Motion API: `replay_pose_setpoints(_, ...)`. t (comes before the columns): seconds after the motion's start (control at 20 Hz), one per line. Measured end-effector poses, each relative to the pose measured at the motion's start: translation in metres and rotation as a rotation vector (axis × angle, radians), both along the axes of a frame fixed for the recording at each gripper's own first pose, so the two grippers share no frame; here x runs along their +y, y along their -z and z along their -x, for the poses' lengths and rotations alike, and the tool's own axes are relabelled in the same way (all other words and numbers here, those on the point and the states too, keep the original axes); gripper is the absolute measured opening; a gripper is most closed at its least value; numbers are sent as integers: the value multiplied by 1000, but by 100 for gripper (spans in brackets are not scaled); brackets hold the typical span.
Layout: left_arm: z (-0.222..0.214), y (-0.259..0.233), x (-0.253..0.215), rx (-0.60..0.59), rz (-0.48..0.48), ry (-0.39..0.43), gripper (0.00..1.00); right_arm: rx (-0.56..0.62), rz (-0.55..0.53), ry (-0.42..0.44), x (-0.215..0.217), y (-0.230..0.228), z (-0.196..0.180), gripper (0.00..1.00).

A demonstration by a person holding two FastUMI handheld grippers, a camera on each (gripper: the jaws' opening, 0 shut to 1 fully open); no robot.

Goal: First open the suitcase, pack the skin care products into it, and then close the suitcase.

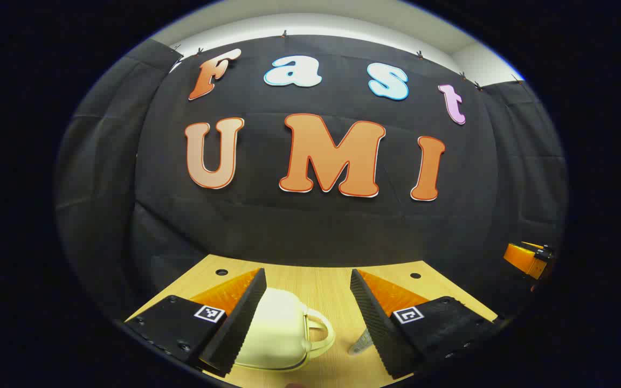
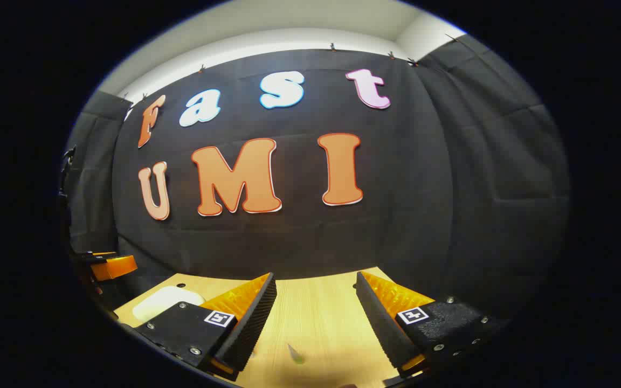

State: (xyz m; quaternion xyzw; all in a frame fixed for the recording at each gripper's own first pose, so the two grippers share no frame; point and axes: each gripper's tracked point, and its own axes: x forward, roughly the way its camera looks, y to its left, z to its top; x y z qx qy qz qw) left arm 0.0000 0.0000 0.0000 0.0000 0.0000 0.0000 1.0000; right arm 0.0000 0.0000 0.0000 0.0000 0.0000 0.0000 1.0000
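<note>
Suitcase half hidden behind spread fingers

Cut off at 6 o'clock in the left gripper view: lower edge of the cream suitcase (image 1: pixel 281 334), with its left flank masked by one finger of the left hand-held gripper (image 1: pixel 308 318). Hard to make out at 5 o'clock: a small pale, tapered item (image 1: pixel 363 342), mostly tucked behind the other finger, identity not clear. Glimpsed at 4 o'clock near the view's edge: part of the other hand-held gripper, detail lost in shadow.

Seen closed and lying flat on the tabletop (image 1: pixel 321 285), between the spread fingers but touching neither as far as can be told. Rounded corners, smooth hard shell with a soft sheen, an arched carry handle (image 1: pixel 318 326) on its right side.

From the right gripper view: suitcase (image 2: pixel 166 303) showing as a pale rounded slab at 8 o'clock, partly covered by the gripper body. Right hand-held gripper (image 2: pixel 316 318) released, jaws wide apart over bare wood, nothing between them. Left hand-held gripper likewise released.

Light wood-grain tabletop (image 2: pixel 316 302), dark round holes near its far edge. Ribbed, sawtooth faces on the finger pads (image 1: pixel 243 318); square printed markers on the matte finger mounts.
</note>
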Motion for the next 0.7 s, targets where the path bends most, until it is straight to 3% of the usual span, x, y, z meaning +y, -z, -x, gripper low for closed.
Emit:
replay_pose_setpoints(0.15,7,-5,-11,-11,-17,-42,97,-4,28,-39,-4,-9,-9,94)
replay_pose_setpoints(0.3,13,-1,-36,5,35,-39,97,20,-40,-122,3,-12,-10,94)
replay_pose_setpoints(0.45,20,2,-51,6,73,-39,98,21,-29,-181,6,-12,-13,94)
replay_pose_setpoints(0.7,23,3,-38,11,82,-91,97,68,-11,-259,26,-2,-13,94)
